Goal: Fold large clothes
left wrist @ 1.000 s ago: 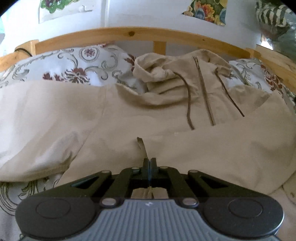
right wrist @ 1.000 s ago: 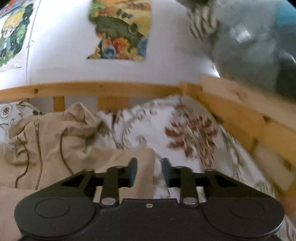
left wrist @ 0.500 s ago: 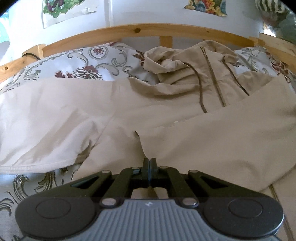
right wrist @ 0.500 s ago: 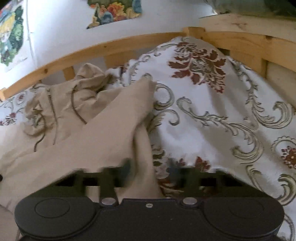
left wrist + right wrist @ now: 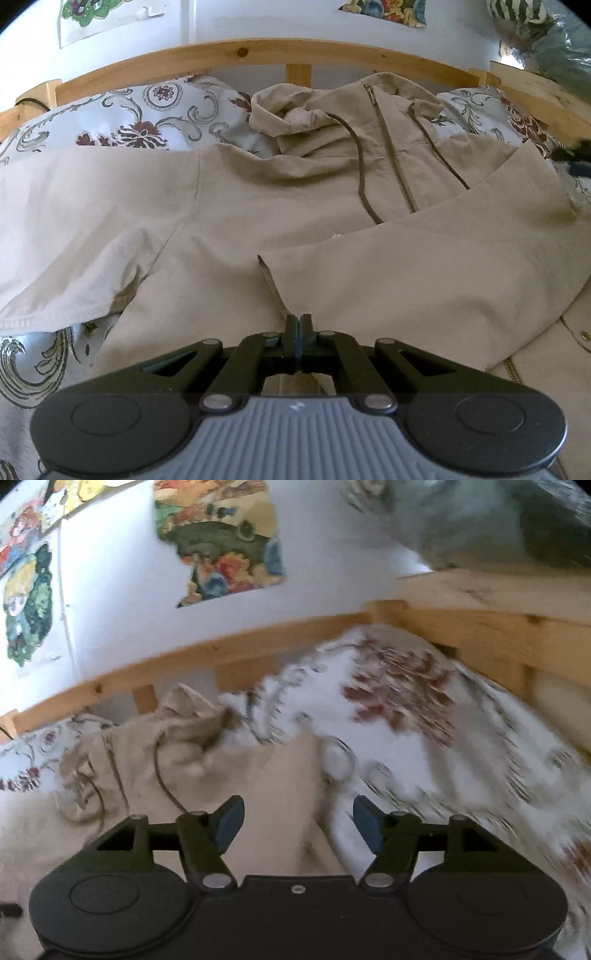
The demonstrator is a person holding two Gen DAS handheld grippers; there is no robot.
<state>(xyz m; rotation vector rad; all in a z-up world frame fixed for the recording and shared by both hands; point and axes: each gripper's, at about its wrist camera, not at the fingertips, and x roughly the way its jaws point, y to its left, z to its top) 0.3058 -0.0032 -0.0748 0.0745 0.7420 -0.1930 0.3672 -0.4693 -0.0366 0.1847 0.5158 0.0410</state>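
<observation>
Beige hooded jacket (image 5: 258, 206), one side folded inward; left claw (image 5: 298, 325) clamped on its hem, right claw (image 5: 298, 823) just opened, empty; folding barely begun.

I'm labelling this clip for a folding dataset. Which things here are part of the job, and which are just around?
Part of the job:
beige jacket
left gripper
right gripper

Just around:
floral bedding
wooden bed frame
wall pictures

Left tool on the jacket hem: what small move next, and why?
Probably carry the hem toward the hood. The left tool is shut on the beige jacket at its near edge, while the right tool has just been opening and holds nothing, its fold laid.
</observation>
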